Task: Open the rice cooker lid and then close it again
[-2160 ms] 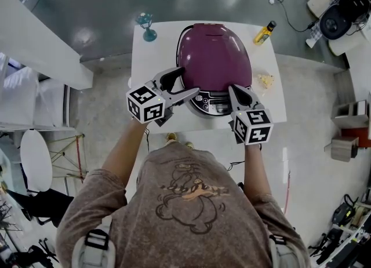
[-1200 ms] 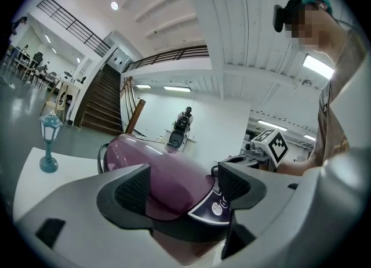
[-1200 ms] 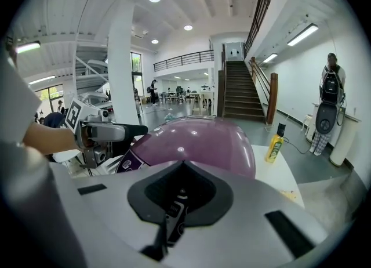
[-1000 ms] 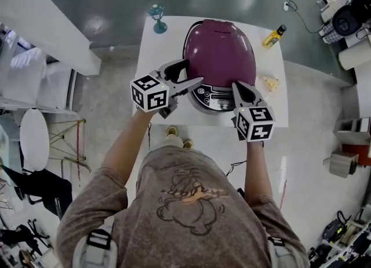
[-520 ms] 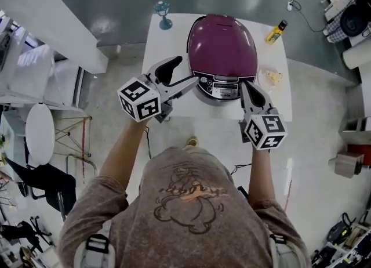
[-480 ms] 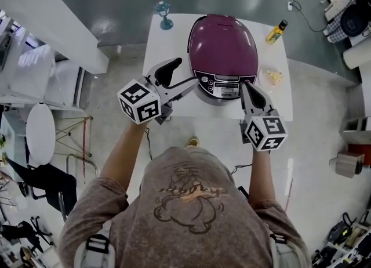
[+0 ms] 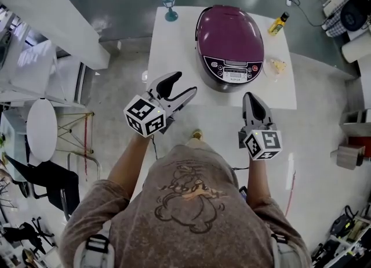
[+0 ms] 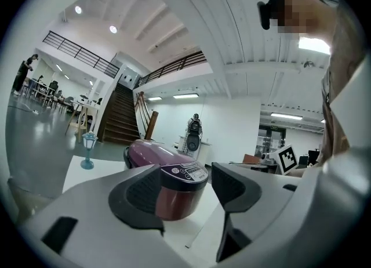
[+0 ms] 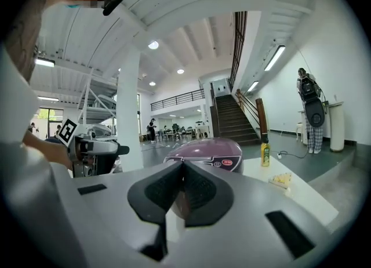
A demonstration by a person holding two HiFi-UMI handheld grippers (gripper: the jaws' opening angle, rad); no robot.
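Observation:
The purple rice cooker [image 7: 230,43] stands on the white table [image 7: 174,46] with its lid down and its control panel facing me. Both grippers hang off the table's near edge, apart from the cooker. My left gripper [image 7: 185,83] is open; its jaws have just been closing a little, with nothing between them. In the left gripper view the rice cooker [image 8: 168,174] shows beyond the gap of the left gripper [image 8: 185,188]. My right gripper [image 7: 248,96] is shut, its pads meeting on nothing. The right gripper view shows the rice cooker [image 9: 204,148] behind the right gripper [image 9: 184,188].
A small blue goblet-like ornament [image 7: 169,0] stands at the table's far left corner. A yellow bottle [image 7: 279,23] and a pale yellow lump [image 7: 277,65] lie right of the cooker. A white counter [image 7: 52,17] runs along the left; cables lie on the floor behind.
Both grippers have drawn back from the cooker's front toward the person, past the table's near edge. The left jaws stand slightly narrower. The lid stays down.

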